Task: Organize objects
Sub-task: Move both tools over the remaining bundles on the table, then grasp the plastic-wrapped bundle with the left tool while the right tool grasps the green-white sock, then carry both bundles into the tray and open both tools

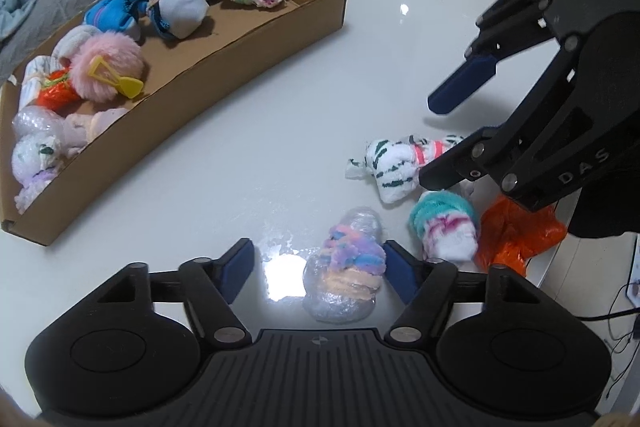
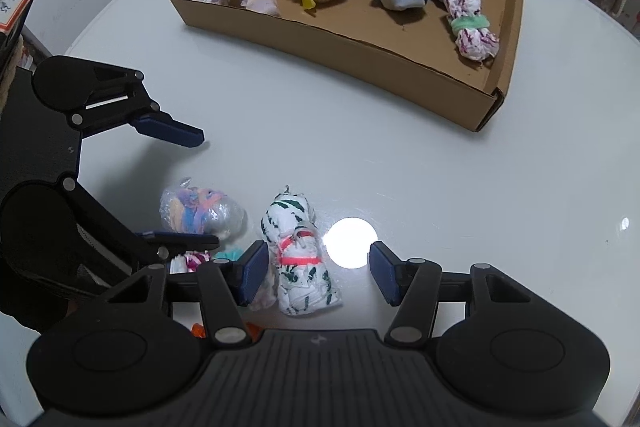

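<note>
Left gripper (image 1: 318, 275) down low, jaws apart around the plastic-wrapped pastel yarn bundle (image 1: 346, 273), right pad touching it. Right gripper (image 2: 316, 273) gapes too, white green-striped sock roll (image 2: 298, 255) against its left pad.

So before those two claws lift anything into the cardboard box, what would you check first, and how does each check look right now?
1. Left hand-held gripper straddles the plastic-wrapped pastel bundle: ok.
2. Its pads press on the bundle: not ok, one side still shows a gap.
3. Right hand-held gripper straddles the white green-striped bundle: ok.
4. Its pads press on that bundle: not ok, the bundle sits off-centre with a gap.
5. Free floor in the cardboard box: ok, along the near wall.
6. The two grippers clear of each other: cannot tell, they are close.
</note>
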Demonstrator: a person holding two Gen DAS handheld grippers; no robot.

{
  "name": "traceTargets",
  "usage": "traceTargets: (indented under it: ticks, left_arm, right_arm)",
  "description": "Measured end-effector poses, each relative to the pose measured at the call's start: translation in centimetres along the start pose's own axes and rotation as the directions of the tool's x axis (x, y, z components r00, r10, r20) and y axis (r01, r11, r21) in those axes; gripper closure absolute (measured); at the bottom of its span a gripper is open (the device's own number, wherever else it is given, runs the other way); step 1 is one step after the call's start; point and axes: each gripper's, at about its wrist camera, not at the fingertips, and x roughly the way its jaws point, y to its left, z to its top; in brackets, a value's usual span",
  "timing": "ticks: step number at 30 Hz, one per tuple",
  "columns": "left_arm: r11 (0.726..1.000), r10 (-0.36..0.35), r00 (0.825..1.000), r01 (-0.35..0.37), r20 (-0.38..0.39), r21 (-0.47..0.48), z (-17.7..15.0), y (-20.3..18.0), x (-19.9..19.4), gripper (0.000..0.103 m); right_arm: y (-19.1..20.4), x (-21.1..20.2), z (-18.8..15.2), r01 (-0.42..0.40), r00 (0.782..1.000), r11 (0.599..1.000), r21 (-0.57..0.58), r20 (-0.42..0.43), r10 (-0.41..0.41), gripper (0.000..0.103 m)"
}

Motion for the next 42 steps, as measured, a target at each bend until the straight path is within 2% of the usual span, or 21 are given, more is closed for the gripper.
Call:
traceTargets:
  ticks: [7,8,13,14,20,23,28,33,38,42]
  left_arm:
    - [1.000,-0.004,1.000,0.004,0.010,0.004,-0.2,-0.2,-0.2,0.039]
    - [1.000,-0.005,1.000,0.005,0.011,0.003,-0.3,-0.2,-0.3,0.042]
    - [1.000,-0.014,1.000,0.014,0.018,0.012,-0.5,-0.6,-0.6,0.057]
    - [1.000,-0.015,1.000,0.015,0.020,0.010,-0.5,-0.6,-0.6,0.064]
    - [1.000,0.004,1.000,-0.004,-0.006,-0.011,-0.6,-0.3,-0.9,0.066]
    - [0.996,0.042,0.999,-0.044,-0.017,-0.075,-0.4,0.7,-1.7,0.065]
    - [0.976,0.085,0.995,-0.071,0.060,-0.204,0.8,3.8,-5.4,0.065]
    - [0.952,0.146,0.973,-0.090,0.176,-0.293,3.3,6.5,-9.5,0.066]
    - [0.955,0.163,0.964,-0.102,0.208,-0.277,7.0,7.9,-9.1,0.066]
    - [0.964,0.138,0.973,-0.090,0.183,-0.250,9.6,8.5,-6.0,0.065]
  right_arm:
    - [0.9,1.0,-0.6,0.024,0.998,0.998,-0.061,-0.050,-0.027,0.070]
    - [0.9,1.0,-0.7,0.022,0.998,0.998,-0.063,-0.050,-0.025,0.074]
    - [0.6,1.0,-0.8,0.021,0.999,0.998,-0.057,-0.044,-0.024,0.078]
    - [0.7,1.0,-0.8,0.021,0.999,0.998,-0.056,-0.043,-0.023,0.078]
    - [0.5,0.6,-0.9,0.009,1.000,0.999,-0.044,-0.030,-0.011,0.079]
    - [0.1,0.3,-0.7,0.003,1.000,1.000,-0.031,-0.016,-0.003,0.079]
    - [-1.0,-1.5,-0.9,0.005,0.999,1.000,0.004,0.038,-0.005,0.079]
    - [-2.8,-5.1,-0.5,0.028,0.985,0.998,0.057,0.169,-0.037,0.079]
    - [-4.9,-5.4,3.4,0.041,0.965,0.995,0.090,0.255,-0.062,0.079]
    - [-5.8,-4.3,6.7,0.030,0.960,0.998,0.062,0.277,-0.046,0.079]
